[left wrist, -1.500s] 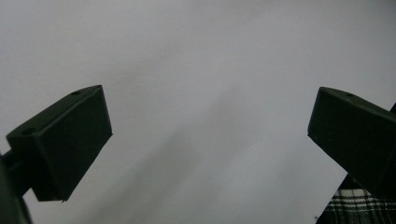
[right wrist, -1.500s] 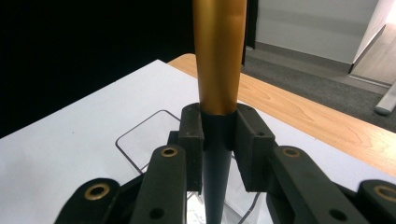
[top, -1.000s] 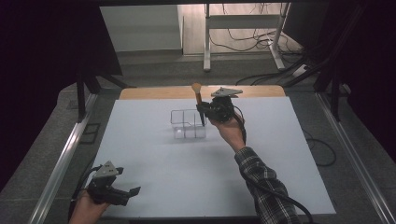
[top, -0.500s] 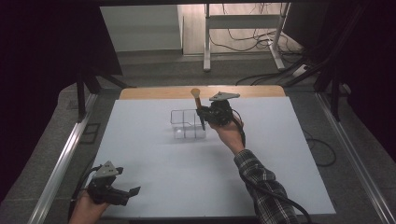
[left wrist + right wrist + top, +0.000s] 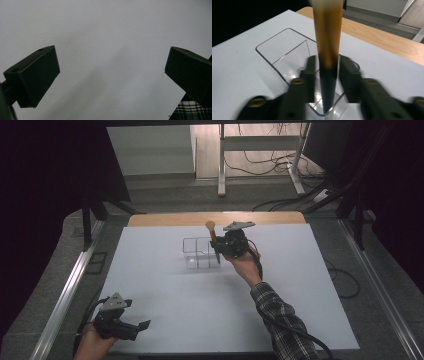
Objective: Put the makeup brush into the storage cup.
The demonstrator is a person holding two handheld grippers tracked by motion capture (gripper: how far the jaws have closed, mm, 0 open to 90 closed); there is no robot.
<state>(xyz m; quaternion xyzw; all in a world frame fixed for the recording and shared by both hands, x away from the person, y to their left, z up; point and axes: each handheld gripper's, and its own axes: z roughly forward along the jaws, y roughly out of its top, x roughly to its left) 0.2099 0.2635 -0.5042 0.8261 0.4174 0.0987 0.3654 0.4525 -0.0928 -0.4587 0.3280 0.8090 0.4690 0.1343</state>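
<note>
Right gripper [image 5: 325, 72]: jaws have just been opening. The brush [image 5: 327, 50] stands between them, upright or nearly so, handle tip down. Slim gaps show on both sides of the dark lower handle, so the pads look released from it rather than clenched (motion blur makes the exact contact hard to judge). Handle runs from black at the tip to brown higher up.

The tip sits inside the near right compartment of a clear tray [image 5: 274, 50], close to its near corner. Whether the tip touches the tray floor I cannot tell. A divider runs inside the tray, with more compartments to the left and far side.

High view: right gripper [image 5: 218, 251] reaches in from the right, at the tray's [image 5: 192, 245] right end, with the brush [image 5: 214, 237] rising above it, pale bristle head on top. Tray sits on a white sheet [image 5: 165, 310], toward the far middle; a strip of wooden table [image 5: 280, 218] shows past the sheet's far edge.

Left gripper [image 5: 134, 330]: at the near left corner of the sheet, well apart from the tray. Its own view shows the jaws [image 5: 110, 77] spread wide over bare sheet, nothing between them. A plaid sleeve [image 5: 192, 111] shows at the lower right corner there.
</note>
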